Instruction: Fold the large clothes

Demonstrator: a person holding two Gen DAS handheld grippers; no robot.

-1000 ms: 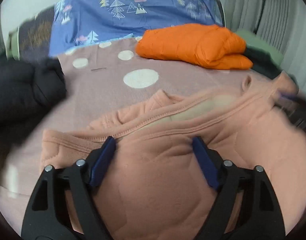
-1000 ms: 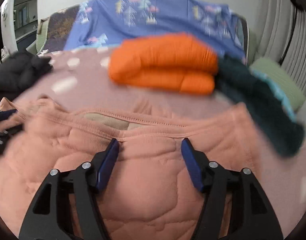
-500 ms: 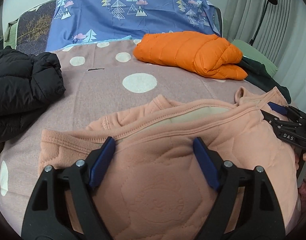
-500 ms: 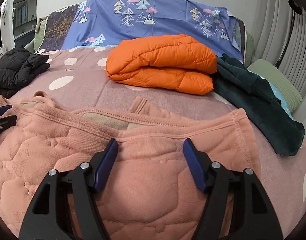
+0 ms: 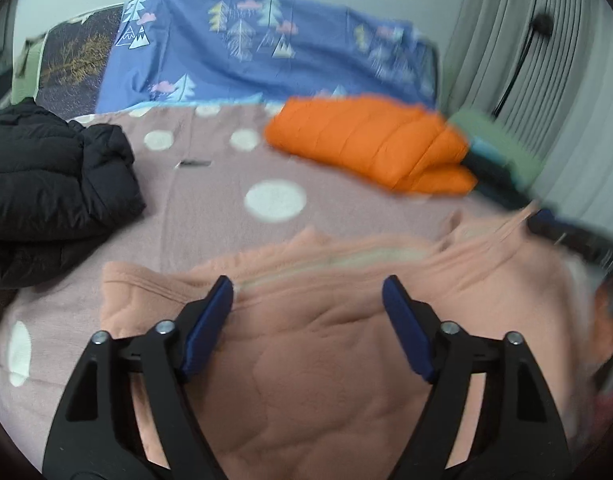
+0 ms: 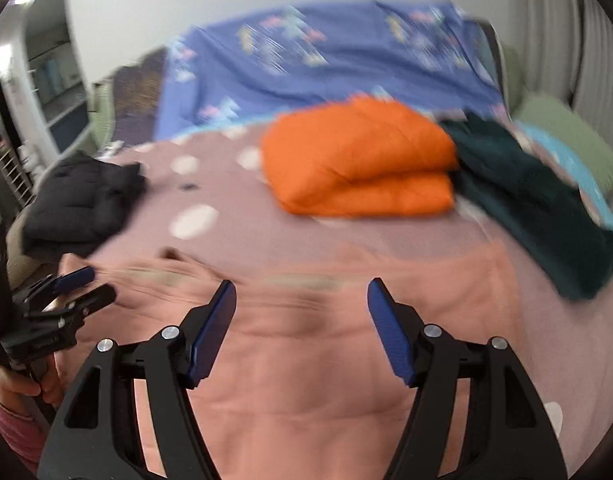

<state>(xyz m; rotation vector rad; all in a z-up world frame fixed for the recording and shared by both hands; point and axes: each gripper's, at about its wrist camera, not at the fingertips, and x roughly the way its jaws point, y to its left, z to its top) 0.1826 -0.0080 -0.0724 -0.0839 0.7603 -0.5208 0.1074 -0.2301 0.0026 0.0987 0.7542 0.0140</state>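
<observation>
Two grippers are working one peach quilted sweatshirt [image 5: 306,360], which is lying on the near part of the bed [image 5: 210,200], long axis running left to right, neckline edge pointing far. The left gripper [image 5: 306,312] jaws are closing with fabric between them; whether they are pinching yet I cannot tell. The right gripper [image 6: 300,312] jaws are standing apart over the cloth. Lifting both sides evenly should be keeping the fold straight. Farther off are lying an orange jacket [image 5: 370,144], black jacket [image 5: 46,184] and dark green garment [image 6: 538,208].
</observation>
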